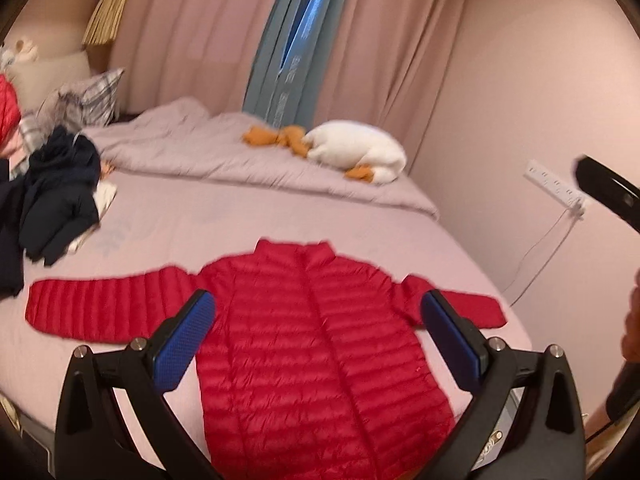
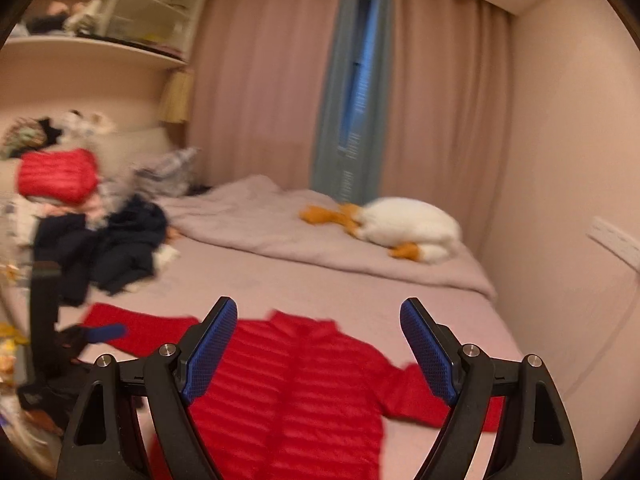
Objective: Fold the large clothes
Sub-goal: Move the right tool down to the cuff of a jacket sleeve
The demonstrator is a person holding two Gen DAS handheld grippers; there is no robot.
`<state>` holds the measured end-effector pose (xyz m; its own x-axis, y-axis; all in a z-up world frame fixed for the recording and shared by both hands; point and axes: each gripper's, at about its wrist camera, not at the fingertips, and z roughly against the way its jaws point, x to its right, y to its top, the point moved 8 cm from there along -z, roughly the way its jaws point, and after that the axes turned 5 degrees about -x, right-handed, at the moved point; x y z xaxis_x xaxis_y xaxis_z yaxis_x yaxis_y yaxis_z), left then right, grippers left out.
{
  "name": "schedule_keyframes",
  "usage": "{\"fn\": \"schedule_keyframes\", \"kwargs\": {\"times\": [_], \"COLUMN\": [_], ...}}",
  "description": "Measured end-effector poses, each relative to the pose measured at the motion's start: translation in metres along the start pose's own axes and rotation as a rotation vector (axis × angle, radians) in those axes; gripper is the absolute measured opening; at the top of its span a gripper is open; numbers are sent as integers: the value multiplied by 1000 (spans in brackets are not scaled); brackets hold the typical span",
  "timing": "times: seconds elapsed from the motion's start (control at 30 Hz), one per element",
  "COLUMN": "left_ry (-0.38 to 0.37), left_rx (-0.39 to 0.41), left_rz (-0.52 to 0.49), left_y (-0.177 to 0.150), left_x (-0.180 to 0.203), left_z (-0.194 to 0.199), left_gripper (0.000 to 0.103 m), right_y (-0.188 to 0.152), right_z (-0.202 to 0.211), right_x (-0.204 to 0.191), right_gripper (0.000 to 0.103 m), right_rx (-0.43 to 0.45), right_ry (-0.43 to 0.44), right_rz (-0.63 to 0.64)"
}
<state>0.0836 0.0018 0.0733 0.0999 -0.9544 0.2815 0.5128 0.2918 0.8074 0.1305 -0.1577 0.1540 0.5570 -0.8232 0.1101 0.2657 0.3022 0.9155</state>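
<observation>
A red quilted down jacket (image 1: pixel 316 344) lies spread flat, front up, on the pale lilac bed (image 1: pixel 168 232), collar toward the far end and both sleeves stretched out to the sides. The left hand-held gripper (image 1: pixel 318 320) hangs above the jacket's chest with its blue-padded fingers (image 1: pixel 188 340) spread wide, grasping nothing. The right hand-held gripper (image 2: pixel 318 344) is likewise released, its blue pads (image 2: pixel 210 352) wide apart over the collar and upper chest, and it touches no cloth as far as the blurred view shows. In the right wrist view the left hand-held gripper appears at the left edge, above the jacket's outstretched sleeve.

A heap of dark navy clothes (image 1: pixel 56 196) sits on the bed's left side, near the end of that sleeve but apart from it. Behind it a second red quilted garment (image 2: pixel 58 176), folded, rests on a stack of laundry. A rumpled grey duvet (image 1: pixel 240 152) covers the far half of the bed, with a white plush goose (image 1: pixel 356 150) with orange feet lying on it. Pink curtains (image 1: pixel 192 28) hang behind, and a white power strip (image 1: pixel 554 186) is fixed to the right wall
</observation>
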Motion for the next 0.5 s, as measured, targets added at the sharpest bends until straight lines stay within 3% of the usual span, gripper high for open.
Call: {"fn": "schedule_keyframes", "kwargs": {"times": [0.13,0.3,0.5], "left_ry": [23,111,185], "left_rx": [-6,-55,-143], "left_rz": [31,89,84], "left_y": [-4,-32,-72], "left_x": [-3,-21,-32], "left_z": [-13,-60,-119], "left_gripper": [103,103,102], "right_y": [2,-40,-147], "right_z": [-18,-69,-148], "right_x": [3,50,144], "right_gripper": [85,85,85], "right_rx": [-18,-121,-306], "right_ry": [83,105,-104], "right_rz": [-46,-242,-480]}}
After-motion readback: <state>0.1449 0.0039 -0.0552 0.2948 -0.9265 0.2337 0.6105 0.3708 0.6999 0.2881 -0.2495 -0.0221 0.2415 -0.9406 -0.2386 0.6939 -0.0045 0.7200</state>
